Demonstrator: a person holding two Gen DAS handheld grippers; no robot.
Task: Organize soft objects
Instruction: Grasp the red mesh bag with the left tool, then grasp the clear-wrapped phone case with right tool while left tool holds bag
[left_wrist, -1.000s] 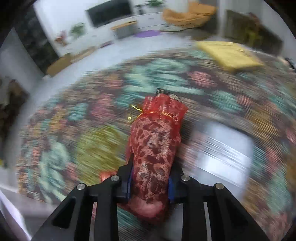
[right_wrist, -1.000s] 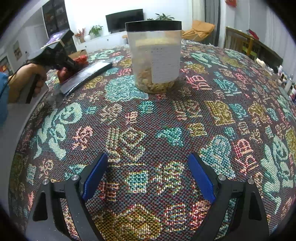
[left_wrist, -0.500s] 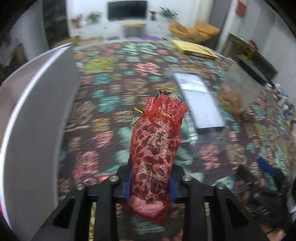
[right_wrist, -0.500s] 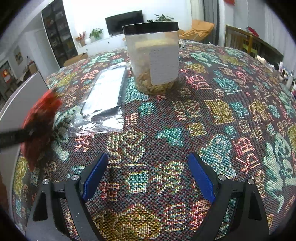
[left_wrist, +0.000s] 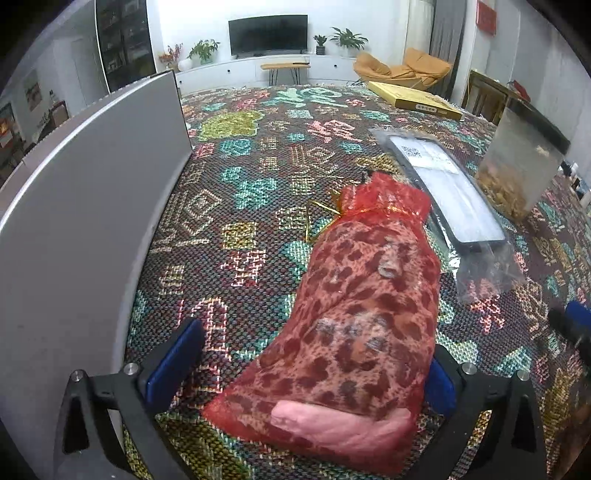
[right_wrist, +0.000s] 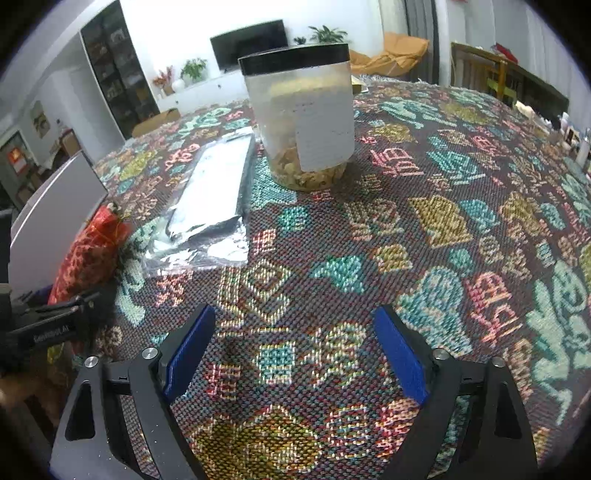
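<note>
Tabletop (right_wrist: 461, 221) wears a bright patterned cloth in a living room. Left gripper (left_wrist: 306, 373) fingers have just opened wide; red bag (left_wrist: 362, 317) lies between them. Right gripper (right_wrist: 295, 354) fingers gape, empty.

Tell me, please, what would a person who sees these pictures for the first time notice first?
First the red mesh pouch, lying on the patterned tablecloth between the wide-open jaws of the left gripper, which have just been opening. Beside it on the right lies a silver foil packet, and behind that stands a clear jar with a black lid. A grey panel stands on the pouch's left.
</note>
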